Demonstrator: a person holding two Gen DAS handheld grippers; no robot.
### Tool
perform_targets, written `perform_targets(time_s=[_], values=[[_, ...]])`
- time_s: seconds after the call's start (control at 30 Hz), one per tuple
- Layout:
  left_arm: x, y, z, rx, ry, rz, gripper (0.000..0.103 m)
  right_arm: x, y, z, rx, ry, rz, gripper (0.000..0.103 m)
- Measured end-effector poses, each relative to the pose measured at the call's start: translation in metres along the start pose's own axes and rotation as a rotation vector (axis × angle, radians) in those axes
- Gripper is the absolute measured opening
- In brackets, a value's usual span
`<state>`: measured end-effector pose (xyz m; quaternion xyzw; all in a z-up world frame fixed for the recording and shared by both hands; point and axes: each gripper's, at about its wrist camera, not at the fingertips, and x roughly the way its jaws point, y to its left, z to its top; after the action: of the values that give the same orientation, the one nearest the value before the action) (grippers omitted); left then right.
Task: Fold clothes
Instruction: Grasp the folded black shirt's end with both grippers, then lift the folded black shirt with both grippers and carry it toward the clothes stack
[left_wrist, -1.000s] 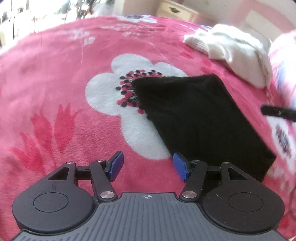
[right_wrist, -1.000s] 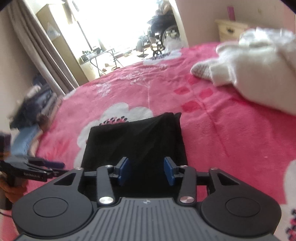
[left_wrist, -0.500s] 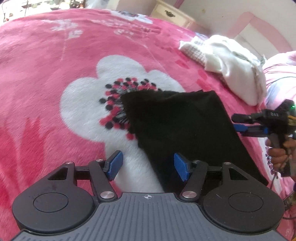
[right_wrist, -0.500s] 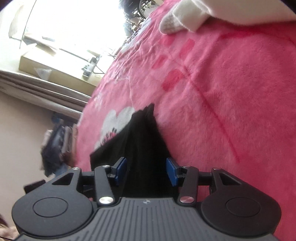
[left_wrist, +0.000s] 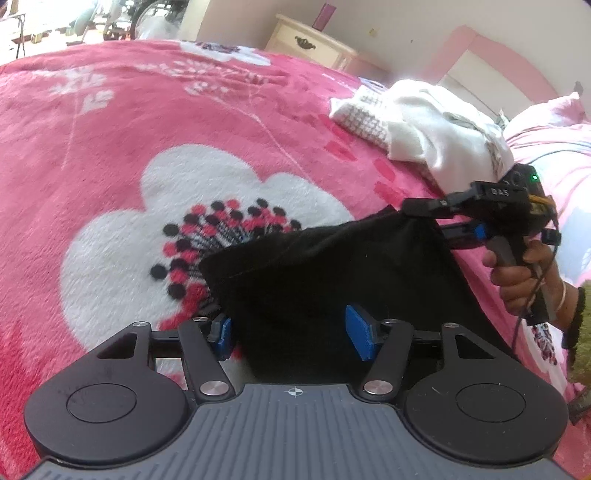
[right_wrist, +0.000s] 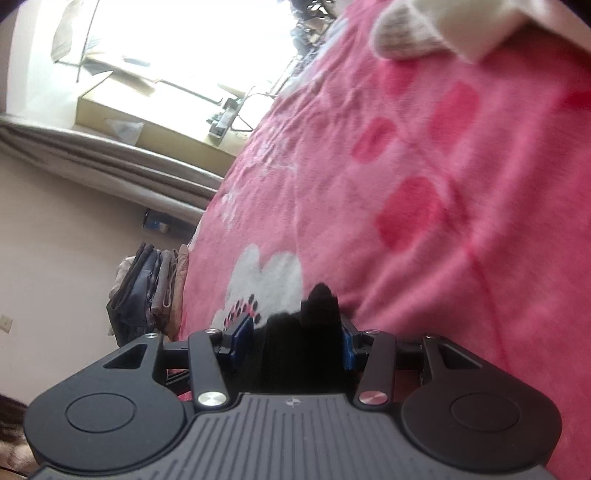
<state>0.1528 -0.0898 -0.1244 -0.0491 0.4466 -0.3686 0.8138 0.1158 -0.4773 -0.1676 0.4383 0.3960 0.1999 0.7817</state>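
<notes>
Right claw (right_wrist: 297, 341) has its blue pads pressed in on a bunched corner of the black garment (left_wrist: 332, 280), and in the left wrist view that corner is drawn up off the bed (left_wrist: 184, 122) into a peak while the rest of the cloth trails down onto the pink flowered blanket. Left claw (left_wrist: 291, 336) stands with its pads apart, low over the near edge of the same garment, nothing between them but cloth lying underneath. Judging by the way it sags from the lifted corner and creases into soft folds, the fabric is light, limp and not slippery; it will drape rather than hold a shape, so a single pinch lets the free side swing and crumple. A hold at the near corner or along the hem, opposite the raised one, looks the sensible place, taking only a shallow bite of the layers. White clothes (left_wrist: 436, 129) lie heaped well apart toward the head of the bed.
</notes>
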Motion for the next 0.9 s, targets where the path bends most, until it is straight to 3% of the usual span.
perform_targets(time_s=[0.1, 0.3, 0.5, 0.67, 0.8, 0.9], values=[[-0.006, 0.003, -0.002, -0.003, 0.014, -0.004, 0.050, -0.007, 0.000, -0.003, -0.019, 0.029, 0.027, 0.049], [-0.010, 0.009, -0.007, 0.003, 0.042, -0.039, 0.048, -0.024, -0.004, -0.013, -0.085, 0.116, 0.068, 0.049], [0.003, -0.002, 0.000, 0.046, 0.011, -0.016, 0.047, 0.010, 0.001, 0.003, -0.100, 0.103, 0.125, 0.042], [0.003, -0.007, 0.000, 0.054, -0.029, 0.030, 0.026, 0.023, 0.017, -0.001, -0.156, 0.116, 0.096, 0.032], [-0.001, -0.015, -0.001, 0.080, -0.059, 0.061, 0.011, 0.013, 0.031, -0.013, -0.212, 0.100, 0.034, 0.016], [-0.012, -0.025, 0.000, 0.106, -0.095, 0.065, 0.006, 0.006, 0.042, -0.021, -0.245, 0.072, -0.025, 0.012]])
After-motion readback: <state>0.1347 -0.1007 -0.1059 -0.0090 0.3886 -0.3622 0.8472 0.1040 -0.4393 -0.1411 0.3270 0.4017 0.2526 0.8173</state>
